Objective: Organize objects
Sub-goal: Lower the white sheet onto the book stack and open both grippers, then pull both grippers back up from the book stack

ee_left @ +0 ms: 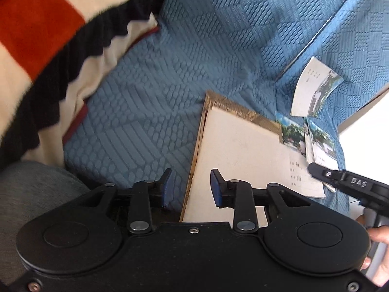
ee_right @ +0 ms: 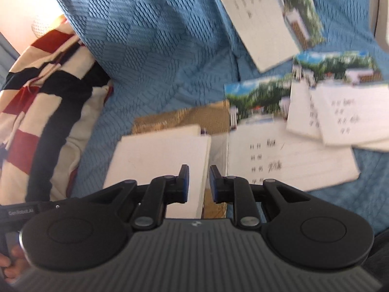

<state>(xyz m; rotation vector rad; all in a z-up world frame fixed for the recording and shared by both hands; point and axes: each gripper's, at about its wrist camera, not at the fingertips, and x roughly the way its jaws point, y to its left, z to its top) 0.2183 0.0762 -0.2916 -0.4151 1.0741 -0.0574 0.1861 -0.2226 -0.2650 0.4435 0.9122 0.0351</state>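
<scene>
A gold-edged box (ee_left: 240, 112) with a white lid (ee_left: 240, 150) lies on the blue quilted cover; it also shows in the right wrist view (ee_right: 180, 118), with a white panel (ee_right: 160, 160) on it. Several photo postcards lie beside it: one large card (ee_right: 287, 155), a pair (ee_right: 340, 112) and one further off (ee_right: 265, 26). In the left wrist view cards show at the right (ee_left: 313, 90). My left gripper (ee_left: 190, 187) is open and empty, over the box's left edge. My right gripper (ee_right: 198, 182) is open and empty, over the white panel's right edge; it also shows in the left wrist view (ee_left: 340, 177).
A red, black and cream striped pillow (ee_left: 48, 56) lies at the left, also in the right wrist view (ee_right: 46, 112). The blue quilted cover (ee_left: 194, 36) spreads all around. A grey cushion (ee_left: 26, 194) sits at lower left.
</scene>
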